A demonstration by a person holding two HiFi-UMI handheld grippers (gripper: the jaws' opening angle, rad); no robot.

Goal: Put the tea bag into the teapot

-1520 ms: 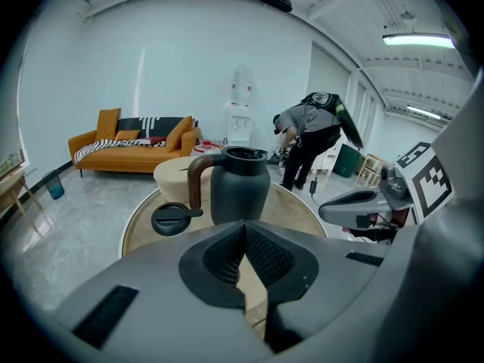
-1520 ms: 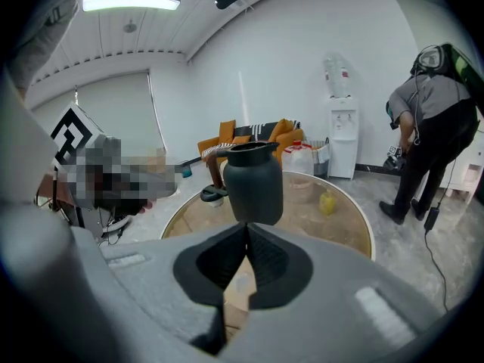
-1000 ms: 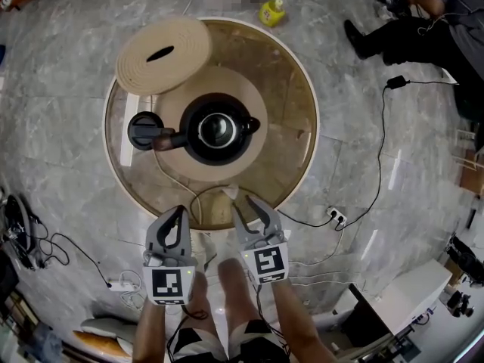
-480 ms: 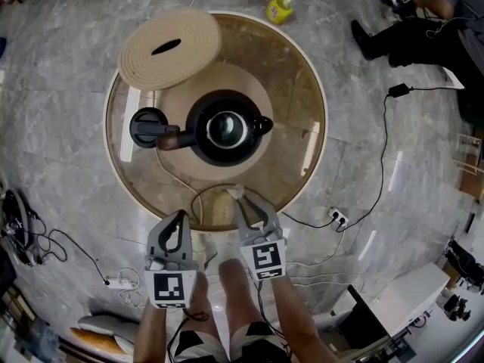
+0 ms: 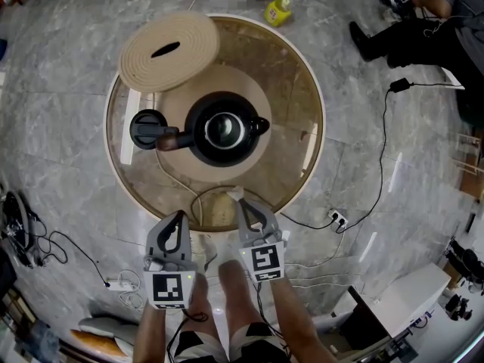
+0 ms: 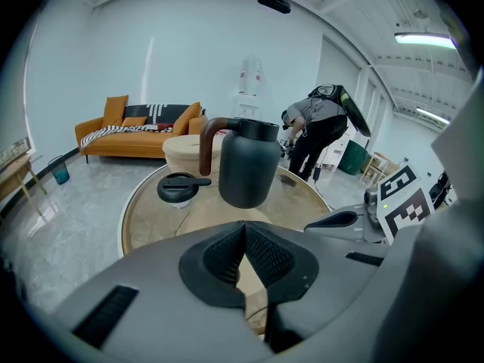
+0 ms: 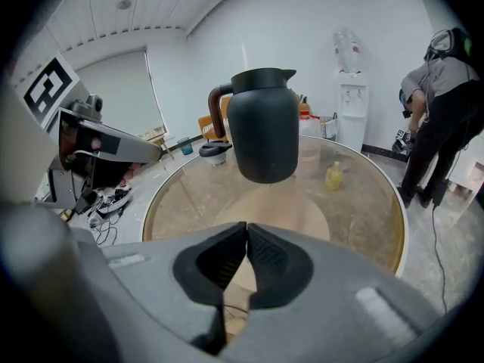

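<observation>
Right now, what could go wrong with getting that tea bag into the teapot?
The right tongs have just closed at the tea bag at the near edge of the glass table. No view shows a firm pinch, so it might slip out. The open teapot has a narrow mouth, easy to miss.

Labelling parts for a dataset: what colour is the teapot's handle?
Reddish brown handle on a dark grey teapot; clearest in the left gripper view.

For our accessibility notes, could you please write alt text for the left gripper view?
The left gripper, shut and empty, points at a black teapot on a round glass table; its lid lies to the left.
</observation>
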